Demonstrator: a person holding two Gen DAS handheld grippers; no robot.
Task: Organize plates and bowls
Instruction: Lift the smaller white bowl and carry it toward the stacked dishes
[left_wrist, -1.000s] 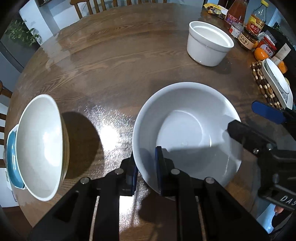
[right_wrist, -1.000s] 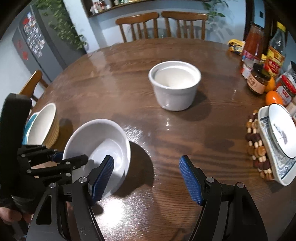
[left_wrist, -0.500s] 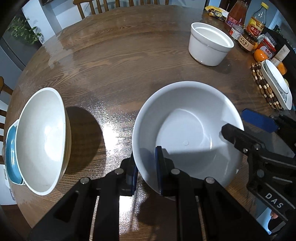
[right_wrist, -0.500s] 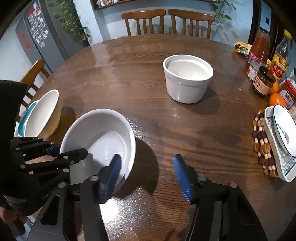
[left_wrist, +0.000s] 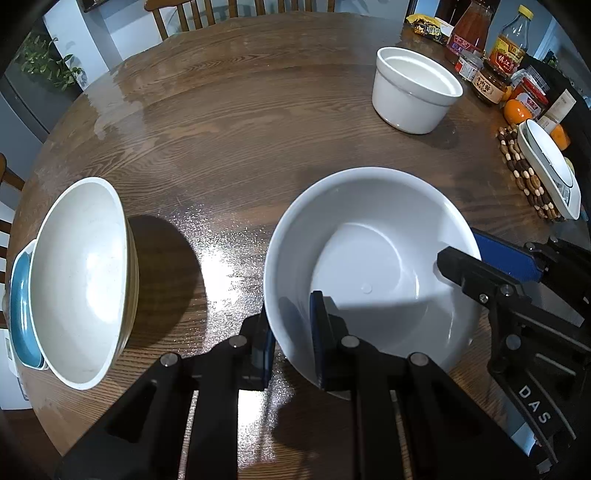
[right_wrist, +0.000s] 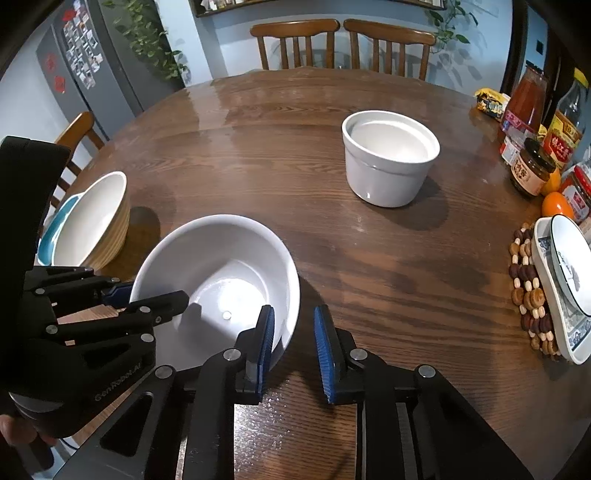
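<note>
A wide white bowl (left_wrist: 373, 258) sits on the round wooden table (left_wrist: 240, 122); it also shows in the right wrist view (right_wrist: 221, 266). My left gripper (left_wrist: 291, 343) is shut on its near rim, one finger inside and one outside. My right gripper (right_wrist: 293, 343) straddles the bowl's right rim, one pad inside and one outside, with a gap still between pad and rim. A stack of bowls (left_wrist: 81, 280) stands at the left edge, cream bowl on top, a blue dish underneath. A deep white pot (left_wrist: 415, 90) stands at the far right.
Sauce bottles and jars (right_wrist: 535, 122), oranges (right_wrist: 557, 205) and a blue-patterned dish on a beaded trivet (right_wrist: 561, 284) crowd the right edge. Wooden chairs (right_wrist: 343, 44) stand behind the table. A fridge (right_wrist: 92, 70) is at far left.
My right gripper has moved left to the white bowl's rim and narrowed its fingers around it. My left gripper keeps its hold on the bowl, which has barely moved.
</note>
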